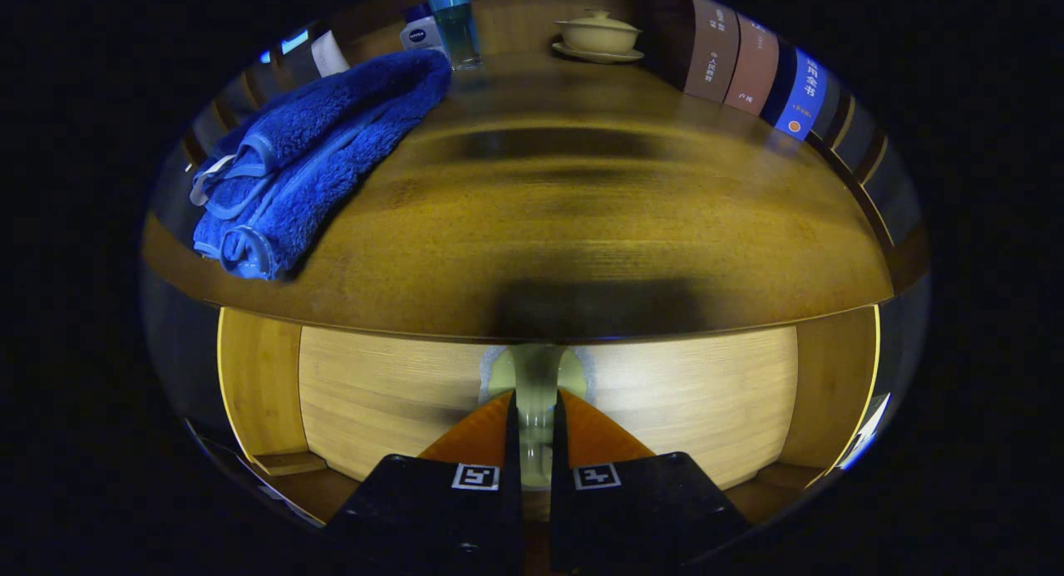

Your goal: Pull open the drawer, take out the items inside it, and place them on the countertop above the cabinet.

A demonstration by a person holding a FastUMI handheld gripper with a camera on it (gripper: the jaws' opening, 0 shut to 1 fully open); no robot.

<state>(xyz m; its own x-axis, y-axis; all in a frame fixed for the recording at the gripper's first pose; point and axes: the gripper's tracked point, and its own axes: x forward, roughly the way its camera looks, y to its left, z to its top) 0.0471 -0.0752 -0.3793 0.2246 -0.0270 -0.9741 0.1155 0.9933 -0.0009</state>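
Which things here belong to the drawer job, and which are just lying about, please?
Job: drawer front; its knob, which the gripper is shut on; countertop.
Lying about: blue towel, tumbler, lidded bowl, books.

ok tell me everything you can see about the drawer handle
The drawer handle is a pale, greenish knob with a narrow stem, standing out from the middle of the light wooden drawer front, just under the countertop edge. It looks smooth, perhaps ceramic or glass. The gripper is shut on it, a finger on each side.
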